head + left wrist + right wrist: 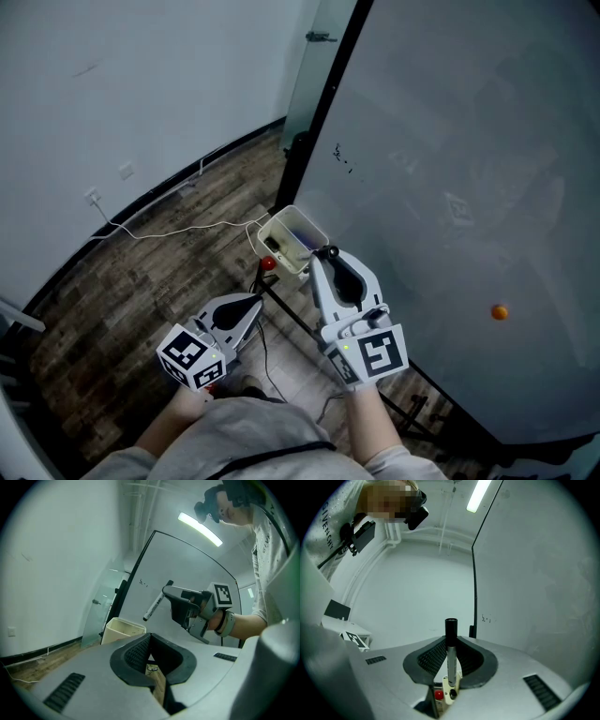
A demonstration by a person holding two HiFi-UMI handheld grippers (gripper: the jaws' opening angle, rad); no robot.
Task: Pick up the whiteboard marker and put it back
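My right gripper [326, 255] is shut on the whiteboard marker [328, 251], a slim white pen with a black cap. In the right gripper view the marker [451, 648] stands upright between the pads, cap on top. The left gripper view shows the marker [153, 606] slanting down from the right gripper [183, 604] toward the cream tray [123, 629]. That tray [292, 228] hangs at the whiteboard's lower left corner, just beyond the marker. My left gripper [255, 302] is lower and to the left, jaws closed on nothing.
The large whiteboard [450, 187] fills the right side, with an orange magnet [500, 312] on it. A red object [269, 264] sits at the tray's near end. A white cable [169, 230] runs over the wooden floor from a wall socket [92, 197].
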